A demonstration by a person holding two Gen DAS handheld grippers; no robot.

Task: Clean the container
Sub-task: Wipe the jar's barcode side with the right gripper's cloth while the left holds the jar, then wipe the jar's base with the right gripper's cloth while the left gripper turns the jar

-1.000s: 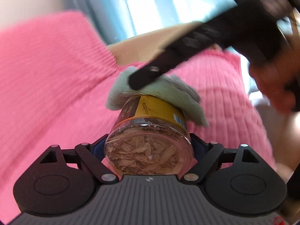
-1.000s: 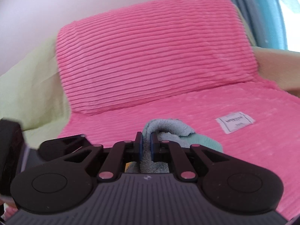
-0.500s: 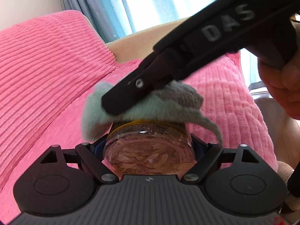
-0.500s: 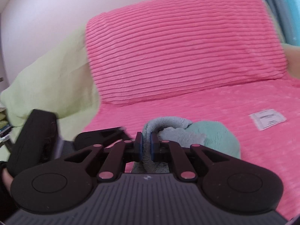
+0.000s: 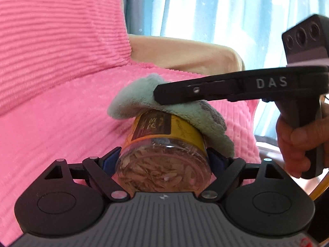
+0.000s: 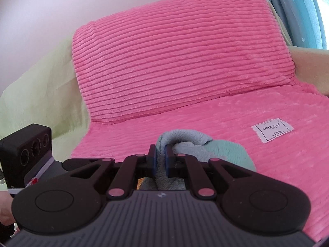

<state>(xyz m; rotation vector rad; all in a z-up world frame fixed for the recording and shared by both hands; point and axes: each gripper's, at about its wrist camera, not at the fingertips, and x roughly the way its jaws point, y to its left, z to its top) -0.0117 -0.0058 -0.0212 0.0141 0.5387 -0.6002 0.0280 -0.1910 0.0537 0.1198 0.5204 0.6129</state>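
Observation:
A clear plastic jar (image 5: 164,156) with a yellow and black label, filled with pale flakes, lies sideways between the blue pads of my left gripper (image 5: 163,160), which is shut on it. A mint and grey cloth (image 5: 144,100) rests on the jar's upper side. My right gripper (image 5: 162,94) reaches in from the right and presses the cloth down. In the right wrist view my right gripper (image 6: 160,154) is shut on a fold of the cloth (image 6: 205,150), with the jar almost wholly hidden below.
A pink ribbed blanket (image 6: 246,154) with a white label (image 6: 272,129) covers a sofa seat, with a pink cushion (image 6: 181,57) behind. Beige armrest (image 5: 185,53) and blue curtains (image 5: 226,10) lie beyond. A hand (image 5: 296,142) holds the right gripper's handle.
The right gripper has swung the cloth across the jar's top, from slanted to nearly level. The left gripper tilted, so more of the jar's label side shows.

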